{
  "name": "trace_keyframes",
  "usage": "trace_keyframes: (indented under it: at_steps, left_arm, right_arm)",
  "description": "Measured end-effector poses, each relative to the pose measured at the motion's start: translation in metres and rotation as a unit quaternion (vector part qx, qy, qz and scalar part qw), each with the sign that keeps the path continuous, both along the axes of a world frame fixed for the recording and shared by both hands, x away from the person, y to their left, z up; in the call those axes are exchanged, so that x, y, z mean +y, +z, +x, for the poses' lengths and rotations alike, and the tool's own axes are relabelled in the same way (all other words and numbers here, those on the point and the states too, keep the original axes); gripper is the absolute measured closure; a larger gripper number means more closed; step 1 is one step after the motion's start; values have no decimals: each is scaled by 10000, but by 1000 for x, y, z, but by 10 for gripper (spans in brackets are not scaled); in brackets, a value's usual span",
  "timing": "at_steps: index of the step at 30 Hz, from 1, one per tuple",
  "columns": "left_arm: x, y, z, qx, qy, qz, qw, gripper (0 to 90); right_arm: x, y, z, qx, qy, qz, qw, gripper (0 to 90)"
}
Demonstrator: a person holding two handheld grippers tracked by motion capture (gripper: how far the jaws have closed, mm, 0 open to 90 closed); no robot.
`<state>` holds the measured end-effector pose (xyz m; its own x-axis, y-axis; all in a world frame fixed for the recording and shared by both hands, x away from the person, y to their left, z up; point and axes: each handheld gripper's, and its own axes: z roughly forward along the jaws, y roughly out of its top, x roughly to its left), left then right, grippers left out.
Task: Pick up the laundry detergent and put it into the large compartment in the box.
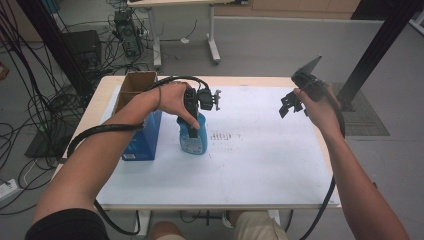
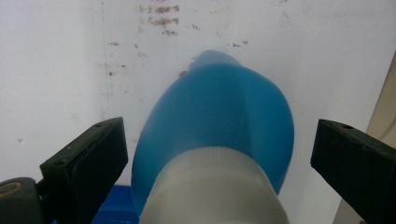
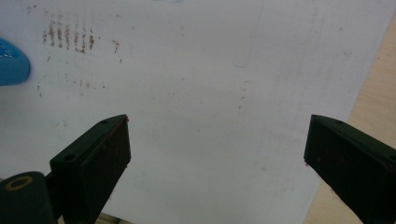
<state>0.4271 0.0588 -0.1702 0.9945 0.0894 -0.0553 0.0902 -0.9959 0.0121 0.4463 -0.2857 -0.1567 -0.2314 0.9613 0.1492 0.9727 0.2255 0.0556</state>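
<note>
While the left tongs [image 1: 192,117] hang straight above the blue bottle [image 1: 196,141], which stands upright on the desk [image 1: 260,165] beside a blue box [image 1: 142,140], the right tongs [image 1: 290,105] hover well apart. Seen along the left tongs [image 2: 219,149], both jaws stand spread either side of the bottle's [image 2: 219,121] white neck, apparently not touching. Seen along the right tongs [image 3: 217,149], the jaws are spread over bare desk.
</note>
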Motion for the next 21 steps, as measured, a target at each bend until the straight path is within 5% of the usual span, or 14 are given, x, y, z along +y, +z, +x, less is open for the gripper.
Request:
trace_keyframes:
  at_steps: [21]
  left_arm:
    - [1,1,0,9,38,-37,10000,44]
  right_arm:
    - [2,-1,1,17,12,-9,10000,75]
